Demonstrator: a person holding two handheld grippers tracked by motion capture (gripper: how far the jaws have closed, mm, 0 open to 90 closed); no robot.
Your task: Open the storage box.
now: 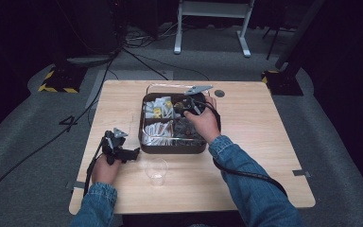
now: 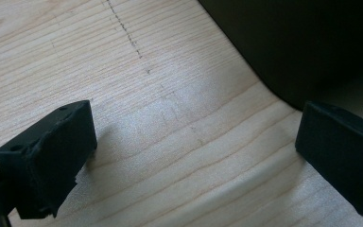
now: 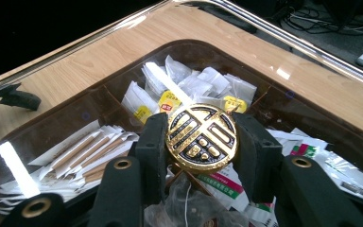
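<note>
While the right tool (image 3: pixel 201 142) pinches one round gold-and-black medallion (image 3: pixel 202 137) by its edges, face toward the camera, above the divided dark tray (image 1: pixel 144 146), the left tool (image 2: pixel 194 156) rests spread on the surface (image 1: pixel 264 142) near one clear cup (image 1: pixel 156 171).

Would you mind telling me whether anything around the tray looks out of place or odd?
One thing stands out: the tray's clear lid carries a gold knob, and the right gripper clamps that knob. The lid looks tilted above the tray rather than seated. Packets inside lie loosely heaped but contained. The plastic cup stands upright; nothing looks spilled.
</note>
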